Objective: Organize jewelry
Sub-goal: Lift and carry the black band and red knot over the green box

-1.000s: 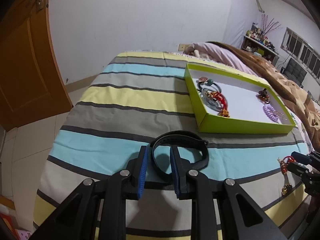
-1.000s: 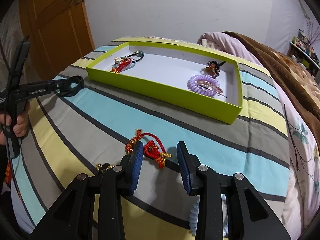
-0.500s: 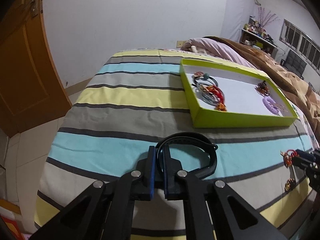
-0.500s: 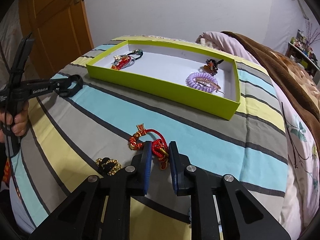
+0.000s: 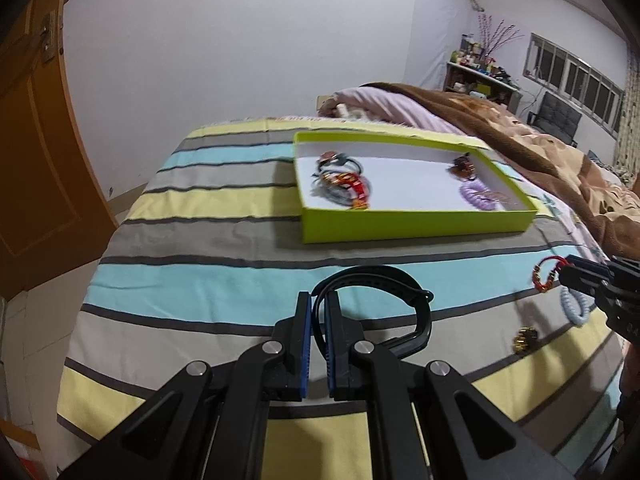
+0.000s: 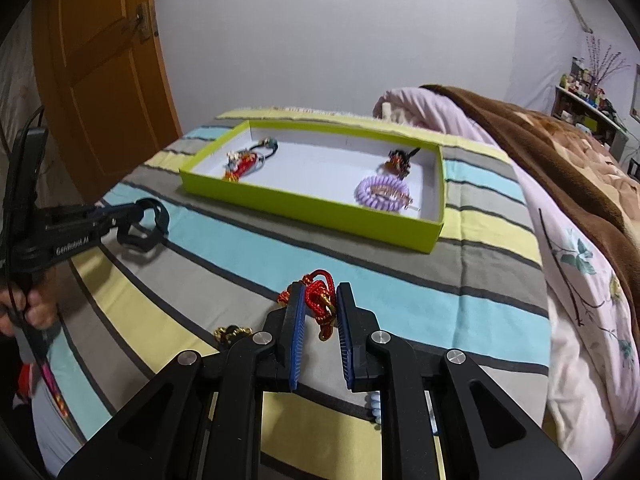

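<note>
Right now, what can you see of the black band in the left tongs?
The black band is a matte, rubbery-looking strap curled into an open loop, with small holes along its top. The left tongs pinch one end between blue pads; the loop arcs rightward above the striped bedspread, short of the green tray.

my left gripper (image 5: 318,322): black arms, blue ribbed pads, silver screws
my right gripper (image 6: 318,312): black, blue ribbed pads, silver screws
marking: white "GenRobot.AI" on my left gripper's side
cable: black, along my left handle
my hand (image 6: 30,308): bare
</note>
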Demonstrator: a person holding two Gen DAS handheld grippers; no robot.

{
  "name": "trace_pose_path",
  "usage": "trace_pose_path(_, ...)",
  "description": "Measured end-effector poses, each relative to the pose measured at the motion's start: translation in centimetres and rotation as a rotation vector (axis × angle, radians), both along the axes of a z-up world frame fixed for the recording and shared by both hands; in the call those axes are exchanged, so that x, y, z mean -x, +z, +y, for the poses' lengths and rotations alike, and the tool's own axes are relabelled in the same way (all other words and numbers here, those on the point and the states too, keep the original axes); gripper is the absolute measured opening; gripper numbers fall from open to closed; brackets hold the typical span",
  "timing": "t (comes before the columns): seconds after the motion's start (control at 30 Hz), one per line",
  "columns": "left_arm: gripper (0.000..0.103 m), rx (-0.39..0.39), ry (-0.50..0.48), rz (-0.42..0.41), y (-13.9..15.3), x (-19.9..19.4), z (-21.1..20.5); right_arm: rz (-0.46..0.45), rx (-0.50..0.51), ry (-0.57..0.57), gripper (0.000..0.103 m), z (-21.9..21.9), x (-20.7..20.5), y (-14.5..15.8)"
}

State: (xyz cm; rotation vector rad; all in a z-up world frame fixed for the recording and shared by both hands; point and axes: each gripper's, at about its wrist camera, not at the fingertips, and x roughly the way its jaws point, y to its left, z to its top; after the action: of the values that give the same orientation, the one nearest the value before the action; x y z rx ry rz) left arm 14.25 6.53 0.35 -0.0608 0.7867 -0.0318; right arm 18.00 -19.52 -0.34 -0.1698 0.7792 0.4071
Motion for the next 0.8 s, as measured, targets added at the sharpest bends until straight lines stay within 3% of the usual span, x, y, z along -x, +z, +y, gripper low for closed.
trace_pose_path(0.4,0.006,-0.006,-0.051,-0.071,3.0,-0.7,-2.3,-0.049,-0.056,-0.028,0.016,-0.2,-0.6,2.5)
trace_pose_path(0.8,0.006,-0.007,-0.070,-0.103,4.7,-5.0,-3.6,-0.079,-0.072,-0.028,0.016,0.8,-5.3,4.1)
